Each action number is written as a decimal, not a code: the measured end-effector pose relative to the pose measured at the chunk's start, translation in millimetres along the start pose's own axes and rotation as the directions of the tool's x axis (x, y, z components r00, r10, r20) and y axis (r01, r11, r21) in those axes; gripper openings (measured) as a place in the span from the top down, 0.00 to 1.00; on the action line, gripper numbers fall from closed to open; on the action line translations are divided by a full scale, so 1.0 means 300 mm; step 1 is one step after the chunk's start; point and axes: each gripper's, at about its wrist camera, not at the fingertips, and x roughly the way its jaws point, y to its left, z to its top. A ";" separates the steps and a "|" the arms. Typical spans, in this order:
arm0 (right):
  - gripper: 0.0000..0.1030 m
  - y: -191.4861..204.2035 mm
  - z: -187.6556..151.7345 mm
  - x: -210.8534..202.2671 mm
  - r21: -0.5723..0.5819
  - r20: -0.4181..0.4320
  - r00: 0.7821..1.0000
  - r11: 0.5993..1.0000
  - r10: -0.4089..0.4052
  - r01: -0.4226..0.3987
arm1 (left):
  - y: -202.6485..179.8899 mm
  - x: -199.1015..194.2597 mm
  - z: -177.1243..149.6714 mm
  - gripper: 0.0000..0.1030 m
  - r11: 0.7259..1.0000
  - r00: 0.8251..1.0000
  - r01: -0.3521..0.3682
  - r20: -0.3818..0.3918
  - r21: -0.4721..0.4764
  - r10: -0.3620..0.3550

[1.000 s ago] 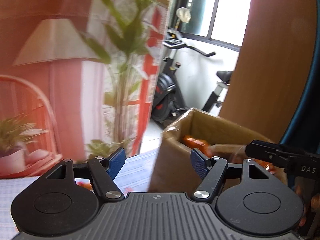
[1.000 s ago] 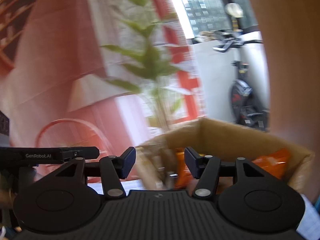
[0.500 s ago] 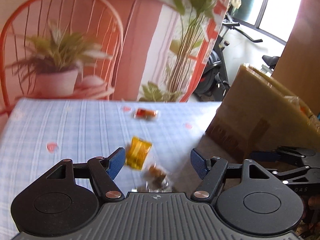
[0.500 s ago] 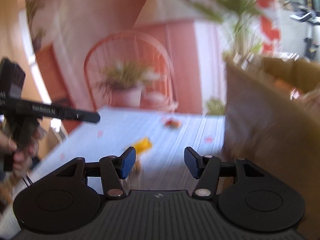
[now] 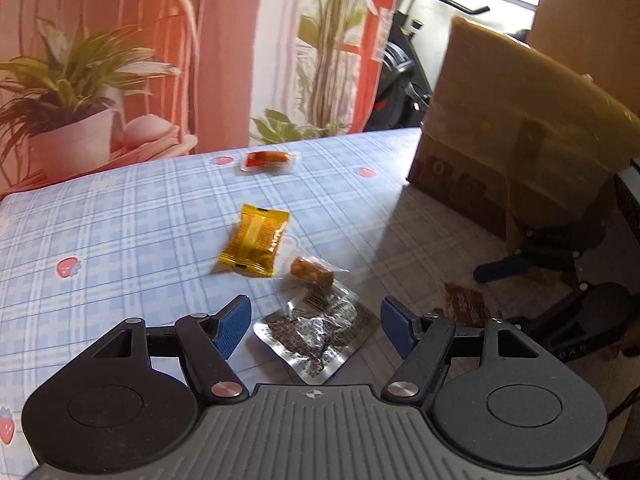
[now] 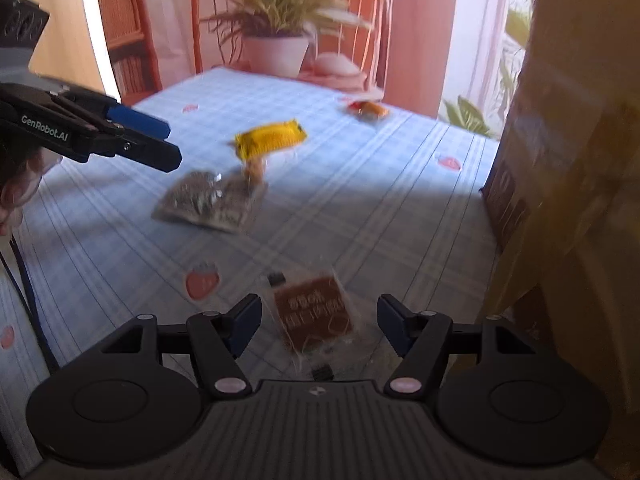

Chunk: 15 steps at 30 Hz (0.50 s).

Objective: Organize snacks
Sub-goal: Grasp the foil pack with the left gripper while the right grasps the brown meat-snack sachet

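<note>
Several snack packets lie on the blue checked tablecloth point(image 5: 120, 216). My left gripper point(image 5: 316, 326) is open, with a silver foil packet point(image 5: 318, 330) on the table between its fingers. Beyond lie a small brown snack point(image 5: 312, 270), a yellow packet point(image 5: 256, 246) and a red packet point(image 5: 268, 160). My right gripper point(image 6: 318, 326) is open over a brown packet in clear wrap point(image 6: 314, 312). The right wrist view also shows the silver packet point(image 6: 210, 202), the yellow packet point(image 6: 270, 140) and my left gripper point(image 6: 140, 136) at the left. The cardboard box point(image 5: 516, 132) stands at the right.
The box wall point(image 6: 568, 160) is close on the right of my right gripper. A potted plant point(image 6: 276, 46) on a wire chair stands behind the table's far edge. An exercise bike point(image 5: 404, 76) stands beyond the table.
Both grippers have swung away from the box's open top and come down low over the table. Each now has a packet between its open fingers.
</note>
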 end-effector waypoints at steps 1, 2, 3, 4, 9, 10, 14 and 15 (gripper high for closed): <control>0.33 0.000 -0.006 0.000 -0.007 0.014 1.000 1.000 -0.001 0.001 | -0.003 0.009 -0.003 0.28 1.000 1.000 0.002 -0.006 0.010 -0.002; 0.33 -0.001 -0.006 0.001 -0.004 0.016 1.000 1.000 0.001 -0.001 | -0.005 0.018 -0.005 0.28 1.000 1.000 0.002 -0.010 0.018 -0.002; 0.32 -0.006 -0.005 0.003 0.005 0.021 1.000 1.000 0.003 -0.003 | -0.004 0.026 -0.006 0.28 1.000 1.000 0.001 -0.014 0.024 -0.001; 0.33 -0.007 -0.003 0.004 0.009 0.023 1.000 1.000 0.002 -0.003 | -0.002 0.035 -0.007 0.28 1.000 1.000 -0.001 -0.017 0.028 0.001; 0.48 -0.012 0.005 0.000 0.072 0.060 0.998 0.997 -0.034 0.029 | 0.017 0.069 0.000 0.28 0.999 0.999 0.006 -0.033 0.040 -0.005; 0.48 -0.013 0.004 -0.001 0.094 0.071 0.997 0.995 -0.039 0.033 | 0.020 0.080 0.002 0.28 0.999 0.999 0.011 -0.041 0.046 -0.009; 0.48 -0.010 -0.019 -0.007 0.143 0.115 0.991 0.988 -0.066 0.049 | 0.035 0.125 -0.002 0.28 0.998 0.997 0.013 -0.081 0.065 -0.008; 0.48 -0.006 -0.026 -0.007 0.142 0.125 0.989 0.988 -0.074 0.056 | 0.040 0.135 -0.005 0.28 0.998 0.996 0.010 -0.089 0.066 -0.004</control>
